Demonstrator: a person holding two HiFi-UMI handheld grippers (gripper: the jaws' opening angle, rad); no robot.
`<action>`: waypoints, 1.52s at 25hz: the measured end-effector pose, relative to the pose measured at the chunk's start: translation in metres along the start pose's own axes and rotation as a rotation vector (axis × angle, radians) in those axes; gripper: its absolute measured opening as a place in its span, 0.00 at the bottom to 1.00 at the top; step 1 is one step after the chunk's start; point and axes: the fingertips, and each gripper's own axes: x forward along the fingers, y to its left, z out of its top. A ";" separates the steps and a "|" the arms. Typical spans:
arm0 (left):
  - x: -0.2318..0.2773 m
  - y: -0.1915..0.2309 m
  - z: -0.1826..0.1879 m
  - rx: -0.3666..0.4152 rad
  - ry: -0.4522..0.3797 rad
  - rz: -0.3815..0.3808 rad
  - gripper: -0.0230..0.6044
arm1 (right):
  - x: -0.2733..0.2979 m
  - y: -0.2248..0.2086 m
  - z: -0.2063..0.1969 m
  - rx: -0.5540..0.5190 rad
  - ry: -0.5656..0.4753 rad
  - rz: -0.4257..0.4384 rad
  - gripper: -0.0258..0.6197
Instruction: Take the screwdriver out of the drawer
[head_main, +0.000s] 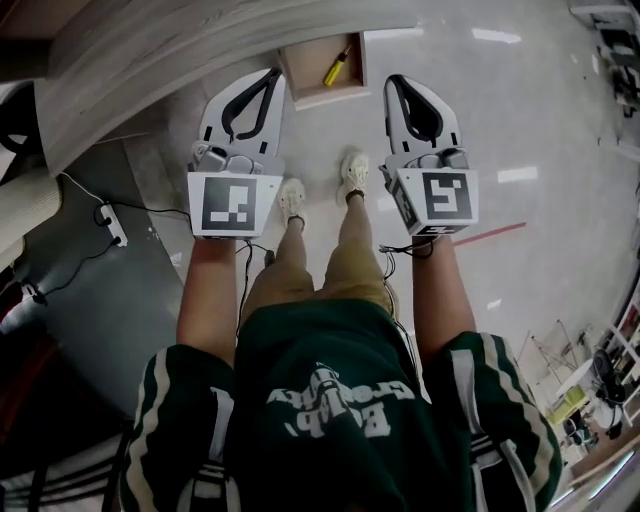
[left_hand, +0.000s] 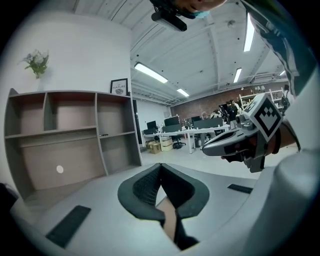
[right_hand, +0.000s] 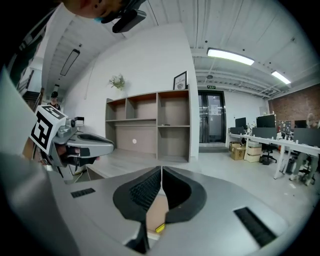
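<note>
A yellow screwdriver (head_main: 337, 68) lies in an open wooden drawer (head_main: 325, 97) that sticks out from under a curved pale counter (head_main: 180, 45). My left gripper (head_main: 276, 73) hangs just left of the drawer, its jaws shut with nothing between them. On the drawer's right side my right gripper (head_main: 392, 80) is also shut and empty. In the right gripper view the jaws (right_hand: 161, 170) meet at the tips, and a bit of the yellow screwdriver (right_hand: 159, 228) shows below them. The left gripper view shows its closed jaws (left_hand: 160, 165) and the right gripper (left_hand: 235, 142) beyond.
The person's legs and white shoes (head_main: 320, 190) stand just short of the drawer. A white power strip (head_main: 113, 226) with cables lies on the grey mat at the left. Open shelving (right_hand: 150, 125) stands ahead, with office desks (right_hand: 280, 145) to the right.
</note>
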 end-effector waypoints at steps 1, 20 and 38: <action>0.008 0.000 -0.012 -0.004 0.009 0.002 0.06 | 0.008 -0.003 -0.008 -0.009 -0.004 0.008 0.09; 0.124 -0.062 -0.207 -0.109 0.209 -0.026 0.06 | 0.089 -0.049 -0.198 0.017 0.128 0.074 0.09; 0.188 -0.077 -0.317 -0.157 0.396 -0.020 0.06 | 0.137 -0.083 -0.290 0.073 0.266 0.101 0.09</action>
